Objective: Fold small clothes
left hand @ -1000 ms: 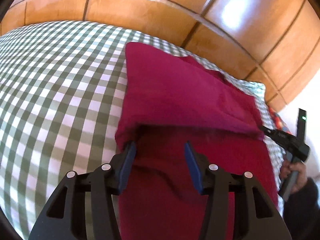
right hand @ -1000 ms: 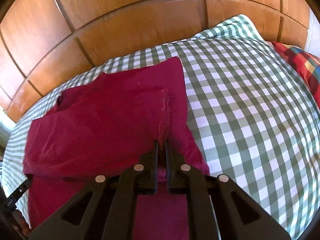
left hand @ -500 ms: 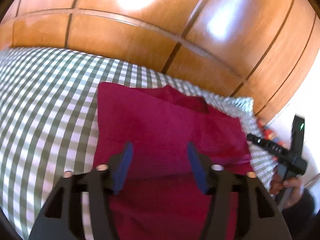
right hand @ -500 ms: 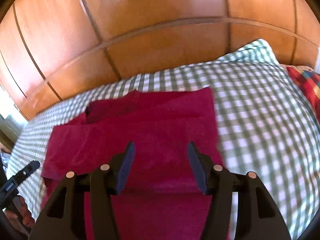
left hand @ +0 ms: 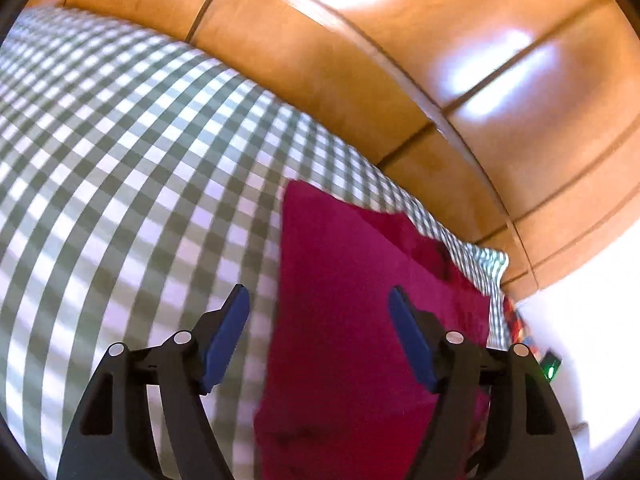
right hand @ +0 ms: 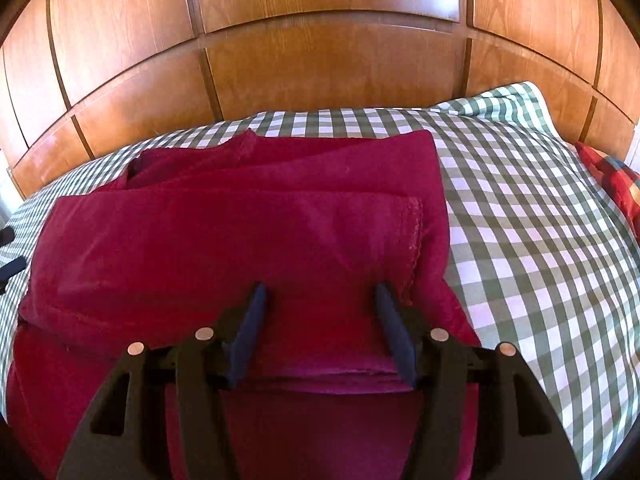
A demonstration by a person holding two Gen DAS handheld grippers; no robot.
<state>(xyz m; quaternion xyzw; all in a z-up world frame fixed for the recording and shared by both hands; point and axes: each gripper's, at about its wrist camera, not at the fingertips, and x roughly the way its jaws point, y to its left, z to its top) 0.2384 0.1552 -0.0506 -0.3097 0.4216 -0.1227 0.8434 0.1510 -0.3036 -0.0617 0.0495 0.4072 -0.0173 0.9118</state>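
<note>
A dark red garment lies folded over itself on the green and white checked bedcover. In the right wrist view my right gripper hovers over the near fold, its jaws opening, blue pads apart with nothing pinched. In the left wrist view the garment fills the lower right. My left gripper straddles the garment's left edge, jaws opening wide, the left pad over the checked cover and the right pad over red cloth. Neither gripper holds anything.
A wooden panelled headboard rises behind the bed. A red patterned cushion lies at the far right. The tip of the other gripper shows at the left edge of the right wrist view.
The right gripper, shut on the garment's edge a second ago, has let go and opened. The left gripper opened wider and swung left, so the garment now sits lower right in its view.
</note>
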